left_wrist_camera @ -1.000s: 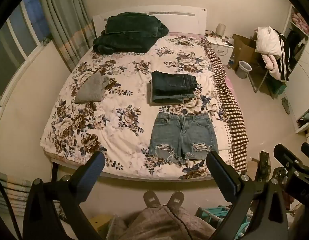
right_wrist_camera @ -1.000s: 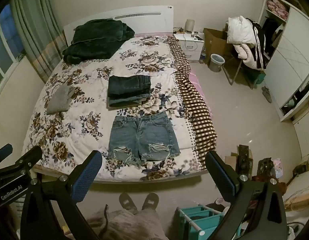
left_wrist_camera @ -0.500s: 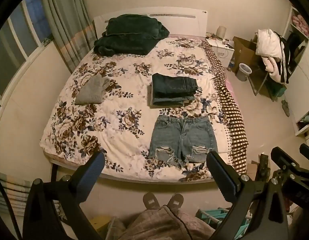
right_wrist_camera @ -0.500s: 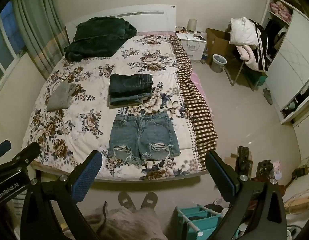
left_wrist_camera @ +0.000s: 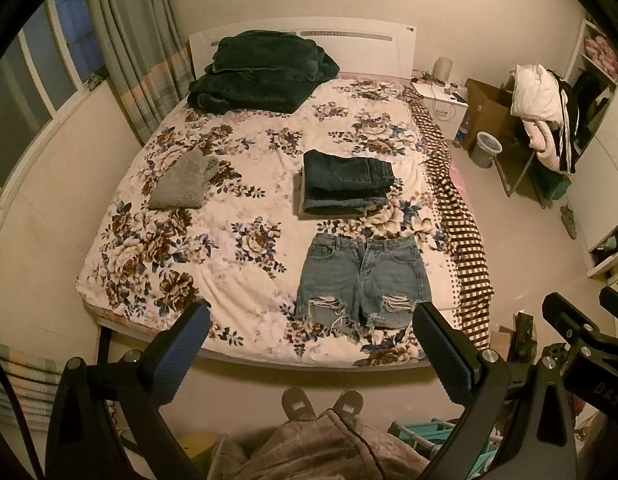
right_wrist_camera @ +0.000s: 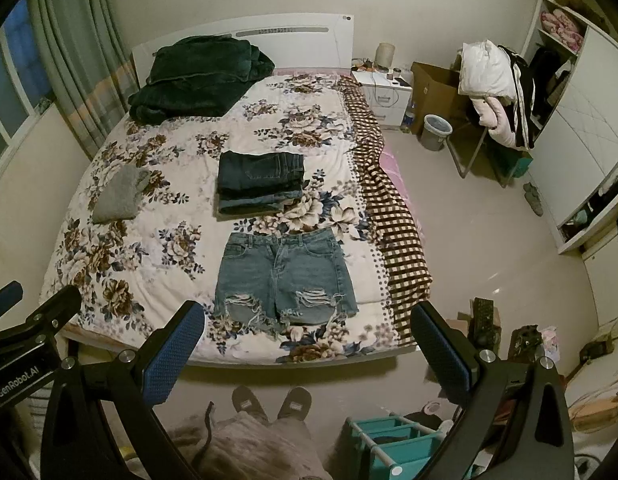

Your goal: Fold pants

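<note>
Bed with floral quilt (left_wrist_camera: 237, 256): carries the items. Light-blue ripped denim shorts (left_wrist_camera: 363, 278): flat near foot edge, waistband away, ahead of both. Left hand-held gripper (left_wrist_camera: 309, 344), right hand-held gripper (right_wrist_camera: 305, 340): spread wide, empty, roughly equidistant.

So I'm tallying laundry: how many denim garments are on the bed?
2 visible: ripped light-blue shorts spread flat near the foot edge, and a folded dark denim stack just beyond them; that stack may hold more than one piece.
</note>
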A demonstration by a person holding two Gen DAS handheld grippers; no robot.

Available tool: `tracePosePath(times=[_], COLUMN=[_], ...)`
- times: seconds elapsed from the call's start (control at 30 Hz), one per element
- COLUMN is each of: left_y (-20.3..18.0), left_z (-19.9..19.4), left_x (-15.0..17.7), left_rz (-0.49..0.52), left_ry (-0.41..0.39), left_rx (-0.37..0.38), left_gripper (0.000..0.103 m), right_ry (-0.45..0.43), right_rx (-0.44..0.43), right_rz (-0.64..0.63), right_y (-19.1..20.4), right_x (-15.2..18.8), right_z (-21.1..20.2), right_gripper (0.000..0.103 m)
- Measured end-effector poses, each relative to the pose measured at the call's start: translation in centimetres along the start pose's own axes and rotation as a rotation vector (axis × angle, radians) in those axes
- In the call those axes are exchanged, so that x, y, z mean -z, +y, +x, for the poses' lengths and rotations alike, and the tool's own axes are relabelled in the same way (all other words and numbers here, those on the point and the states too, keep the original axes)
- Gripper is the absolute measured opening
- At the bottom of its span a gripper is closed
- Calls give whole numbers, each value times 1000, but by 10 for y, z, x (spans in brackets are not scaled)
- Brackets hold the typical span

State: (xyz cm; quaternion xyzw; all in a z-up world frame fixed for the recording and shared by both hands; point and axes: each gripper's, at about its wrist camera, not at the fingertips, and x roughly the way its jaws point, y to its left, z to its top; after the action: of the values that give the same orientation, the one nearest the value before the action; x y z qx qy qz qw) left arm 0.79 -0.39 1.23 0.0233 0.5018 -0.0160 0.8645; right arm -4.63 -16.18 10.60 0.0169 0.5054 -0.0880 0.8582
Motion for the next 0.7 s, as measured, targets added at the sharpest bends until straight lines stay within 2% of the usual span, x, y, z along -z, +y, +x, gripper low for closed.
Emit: tracePosePath(times=[0.7], left_y=[2], left_z=[-1], left_x=[0], left_rz=[-4], left_ry=[-4], left_rx=[5], left_gripper=[103], right_ry=[0], right_rx=[-4], right_rz=[5], right_y=[6], right_x=[-1], right_z=[-6], right_gripper=[103])
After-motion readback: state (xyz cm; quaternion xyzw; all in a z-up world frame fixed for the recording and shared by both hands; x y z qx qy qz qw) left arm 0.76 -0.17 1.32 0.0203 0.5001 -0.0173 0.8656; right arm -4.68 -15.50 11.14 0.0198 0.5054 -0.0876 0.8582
